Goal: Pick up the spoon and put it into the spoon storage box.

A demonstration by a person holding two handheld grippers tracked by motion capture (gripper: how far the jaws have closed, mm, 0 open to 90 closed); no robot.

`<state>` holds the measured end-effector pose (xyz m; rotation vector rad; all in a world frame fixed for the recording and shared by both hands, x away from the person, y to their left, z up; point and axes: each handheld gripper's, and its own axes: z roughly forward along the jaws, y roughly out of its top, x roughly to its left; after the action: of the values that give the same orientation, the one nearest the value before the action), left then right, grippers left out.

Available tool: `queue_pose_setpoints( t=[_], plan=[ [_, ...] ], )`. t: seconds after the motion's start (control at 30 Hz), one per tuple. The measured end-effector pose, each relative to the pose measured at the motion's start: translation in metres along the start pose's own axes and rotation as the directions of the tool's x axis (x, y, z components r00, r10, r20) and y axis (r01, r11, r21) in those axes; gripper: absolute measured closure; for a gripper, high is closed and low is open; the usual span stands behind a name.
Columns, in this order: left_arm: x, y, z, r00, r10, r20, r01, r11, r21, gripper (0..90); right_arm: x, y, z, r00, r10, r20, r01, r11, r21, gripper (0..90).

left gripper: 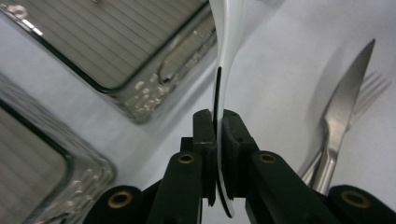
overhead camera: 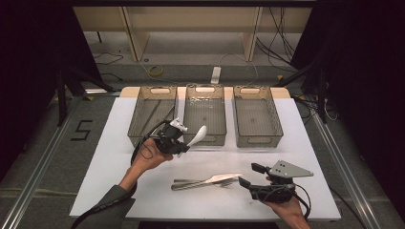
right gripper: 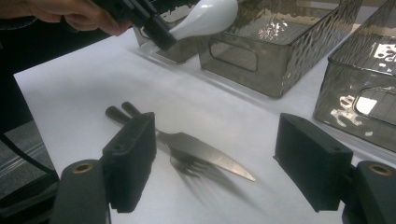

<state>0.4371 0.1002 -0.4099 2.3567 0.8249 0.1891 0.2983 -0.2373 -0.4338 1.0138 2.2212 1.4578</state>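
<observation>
Spoon of glossy white plastic [overhead camera: 198,135] hung above the white table [overhead camera: 110,157], clamped by its handle between the shut jaws of the left gripper [overhead camera: 184,145], just in front of the middle one of three smoked-clear ribbed bins [overhead camera: 205,119]. Nearer the person, a steel knife [overhead camera: 210,180] lay across a steel fork [overhead camera: 228,183]. Beside them the right gripper [overhead camera: 248,174] rested low, its jaws wide apart.
</observation>
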Motion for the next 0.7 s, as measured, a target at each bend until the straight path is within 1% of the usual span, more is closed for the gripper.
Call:
queue_pose_setpoints(
  t=[0.07,0.17,0.2,0.23,0.27,0.3,0.37,0.43,0.57,0.63,0.7],
  plan=[
    [0.003,0.004,-0.003,1.0,-0.008,-0.001,0.008,0.9999,-0.009,85.2,0.0,0.0,0.0,1.0,0.001,0.0,-0.001,1.0,-0.001,29.9],
    [0.005,0.009,-0.006,0.9995,-0.029,-0.014,0.028,0.999,-0.034,85.2,0.0,0.0,0.001,1.0,0.004,-0.001,-0.004,1.0,0.0,29.9],
    [0.006,0.011,-0.008,0.9996,-0.023,-0.019,0.022,0.9993,-0.029,85.2,0.0,0.0,0.001,1.0,0.002,-0.001,-0.002,1.0,0.0,30.0],
    [0.007,0.013,-0.008,0.9992,-0.032,-0.022,0.031,0.9989,-0.036,85.2,0.0,0.0,0.001,1.0,0.002,-0.001,-0.002,1.0,0.0,29.9],
    [0.008,0.015,-0.009,0.9989,-0.044,-0.018,0.043,0.998,-0.047,85.2,0.0,0.0,0.001,1.0,0.005,-0.001,-0.005,1.0,0.0,29.9],
    [0.011,0.017,-0.009,0.9988,-0.049,-0.011,0.048,0.9977,-0.048,85.2,0.0,-0.001,0.001,1.0,0.006,-0.001,-0.006,1.0,0.001,29.9],
    [0.014,0.02,-0.009,0.9974,-0.068,-0.021,0.067,0.9959,-0.061,85.2,0.0,-0.001,0.001,1.0,0.006,-0.001,-0.006,1.0,0.001,29.9],
    [0.018,0.024,-0.011,0.9973,-0.07,-0.022,0.069,0.9957,-0.062,85.2,0.0,-0.001,0.001,1.0,0.005,-0.002,-0.005,1.0,0.001,29.9],
    [0.024,0.034,-0.012,0.9962,-0.084,-0.024,0.081,0.9933,-0.081,85.1,-0.001,-0.001,0.001,1.0,0.008,-0.003,-0.008,1.0,0.001,29.9],
    [0.028,0.037,-0.011,0.9944,-0.102,-0.028,0.099,0.9904,-0.097,85.2,-0.001,-0.001,0.001,1.0,0.007,-0.003,-0.007,1.0,0.001,29.9],
    [0.034,0.04,-0.011,0.9917,-0.126,-0.023,0.123,0.9854,-0.118,85.2,0.0,-0.001,0.001,1.0,0.008,-0.004,-0.008,1.0,0.001,29.9]
  ],
)
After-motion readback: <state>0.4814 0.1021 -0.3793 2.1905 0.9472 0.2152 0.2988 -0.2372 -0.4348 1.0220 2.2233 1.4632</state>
